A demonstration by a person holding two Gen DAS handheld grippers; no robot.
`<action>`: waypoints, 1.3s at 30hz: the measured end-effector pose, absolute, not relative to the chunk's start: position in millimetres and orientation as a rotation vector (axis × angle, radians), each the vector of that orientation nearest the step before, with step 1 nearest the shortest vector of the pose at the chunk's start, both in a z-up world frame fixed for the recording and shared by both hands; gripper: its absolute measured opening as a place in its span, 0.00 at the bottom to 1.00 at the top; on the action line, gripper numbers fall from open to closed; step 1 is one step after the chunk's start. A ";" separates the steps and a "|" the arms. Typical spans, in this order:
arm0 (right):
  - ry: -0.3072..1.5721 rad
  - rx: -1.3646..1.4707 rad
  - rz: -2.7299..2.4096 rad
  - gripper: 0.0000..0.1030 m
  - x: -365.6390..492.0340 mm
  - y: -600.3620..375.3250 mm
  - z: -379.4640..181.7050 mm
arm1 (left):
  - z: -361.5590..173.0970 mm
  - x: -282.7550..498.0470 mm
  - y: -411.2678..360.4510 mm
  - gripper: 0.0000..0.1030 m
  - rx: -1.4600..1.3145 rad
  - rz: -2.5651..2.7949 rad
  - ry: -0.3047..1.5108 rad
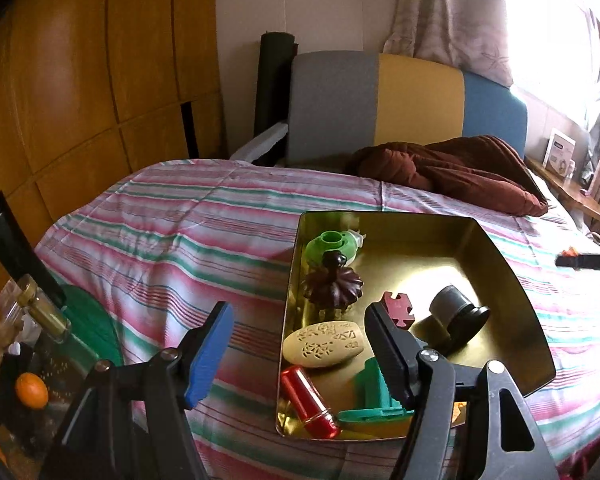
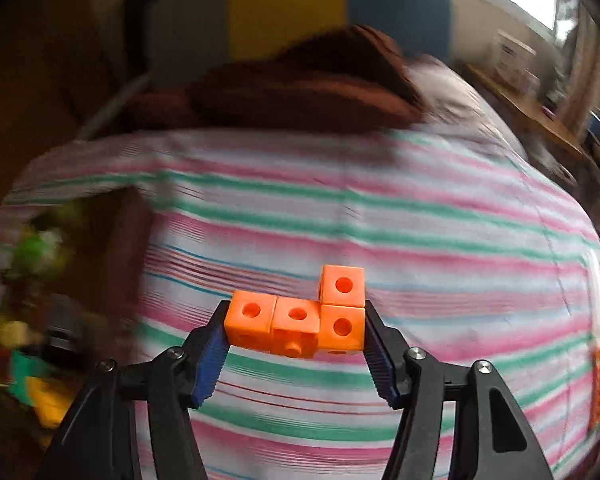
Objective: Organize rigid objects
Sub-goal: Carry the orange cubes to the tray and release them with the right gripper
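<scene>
Four orange cubes (image 2: 300, 318) sit clamped in right fingers (image 2: 374, 344); left fingers (image 1: 384, 356), spread, partly hide the tray (image 1: 512, 280).

Counting one gold tray (image 1: 512, 276) lying on one striped bedspread (image 1: 180, 232). Counting seven things sitting inside: one green piece (image 1: 330, 245), one dark carved ornament (image 1: 332, 284), one beige oval (image 1: 324, 343), one red cylinder (image 1: 309, 400), one teal comb-like piece (image 1: 374, 394), one dark red puzzle piece (image 1: 399, 307), one grey caster wheel (image 1: 458, 314). Counting four orange cubes (image 2: 300, 322) joining as one block.
</scene>
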State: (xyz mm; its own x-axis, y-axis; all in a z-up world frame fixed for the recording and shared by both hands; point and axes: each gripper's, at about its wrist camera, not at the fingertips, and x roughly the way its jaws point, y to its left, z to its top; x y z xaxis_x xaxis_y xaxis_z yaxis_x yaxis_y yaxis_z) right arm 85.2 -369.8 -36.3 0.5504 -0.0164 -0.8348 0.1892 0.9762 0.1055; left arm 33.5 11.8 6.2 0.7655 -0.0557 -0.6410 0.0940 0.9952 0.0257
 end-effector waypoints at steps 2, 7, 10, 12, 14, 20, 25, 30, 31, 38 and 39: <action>0.967 0.186 -0.035 0.60 98.3 -339.9 -22.7 | 5.1 34.1 13.8 0.67 0.051 -0.078 0.698; 0.989 0.156 0.100 0.60 127.0 -273.6 -14.6 | 1.1 33.6 17.8 0.68 0.052 -0.073 0.704; 1.015 0.124 0.128 0.60 144.4 -243.7 -20.3 | -1.2 33.4 20.4 0.69 0.051 -0.071 0.708; 1.035 0.122 0.132 0.60 159.2 -226.2 -26.6 | -2.2 33.2 22.2 0.69 0.049 -0.070 0.709; 1.054 0.135 0.121 0.60 170.9 -214.8 -34.9 | -3.6 33.6 23.9 0.72 0.048 -0.067 0.712; 1.140 0.159 0.038 0.60 208.8 -192.1 -70.1 | -7.8 36.5 31.1 0.73 0.045 -0.052 0.718; 1.196 0.203 0.036 0.60 225.2 -177.1 -95.9 | -15.3 41.6 38.1 0.73 0.026 -0.039 0.742; 1.216 0.283 0.096 0.62 230.5 -168.8 -107.2 | -17.5 46.1 41.2 0.73 0.022 -0.031 0.740; 1.214 0.297 0.112 0.62 230.2 -167.8 -106.9 | -17.9 46.8 41.1 0.74 0.021 -0.030 0.741; 1.158 0.297 0.156 0.62 208.4 -168.6 -93.0 | -15.0 46.4 38.3 0.79 0.023 -0.015 0.726; 1.138 0.283 0.157 0.62 203.0 -169.2 -89.1 | -14.1 46.2 37.9 0.80 0.023 -0.013 0.725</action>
State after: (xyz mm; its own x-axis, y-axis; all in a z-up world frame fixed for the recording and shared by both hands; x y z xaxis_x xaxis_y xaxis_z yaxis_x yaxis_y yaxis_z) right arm 203.0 -169.2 -89.1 0.4141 0.2661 -0.8705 0.0204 0.9534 0.3011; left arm 46.2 37.9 -14.1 0.7484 -0.0042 -0.6632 0.0205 0.9996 0.0168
